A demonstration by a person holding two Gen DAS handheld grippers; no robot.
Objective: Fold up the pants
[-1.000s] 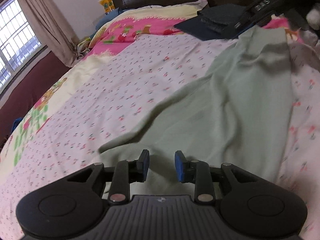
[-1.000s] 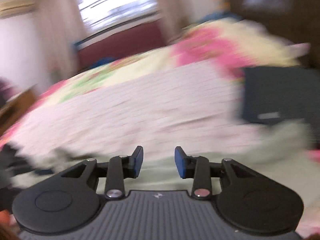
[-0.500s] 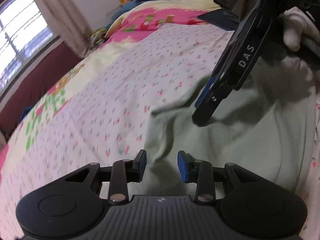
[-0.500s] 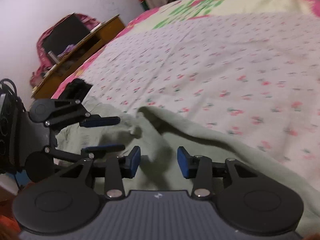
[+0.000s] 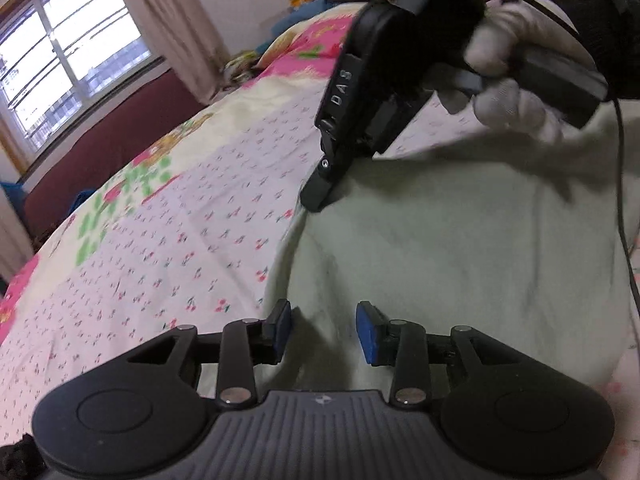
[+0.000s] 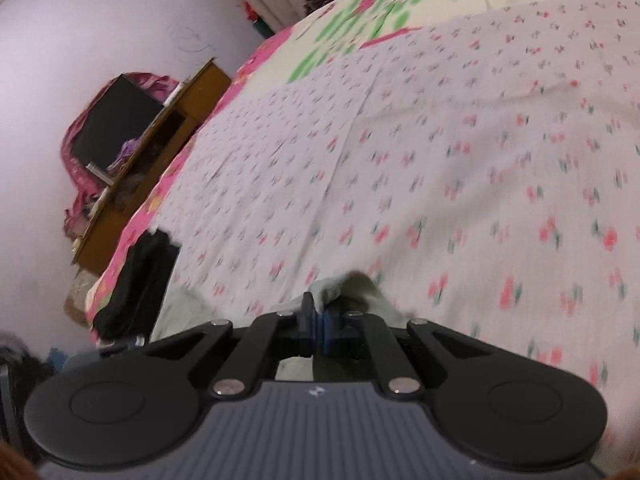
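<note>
The pale green pants lie on the flowered bedsheet. My left gripper is open and empty, its blue pads just above the near edge of the pants. My right gripper is shut on a bunched edge of the pants. In the left wrist view the right gripper comes down from the upper right, held by a white-gloved hand, its tip on the far left edge of the pants.
The bed carries a pink and cream quilt toward the headboard. A window with curtains is at the left. A wooden bedside cabinet and a dark cloth pile sit beyond the bed edge.
My right gripper has come down and closed on the pants edge; it was open half a second ago. My left gripper stays open over the near edge.
</note>
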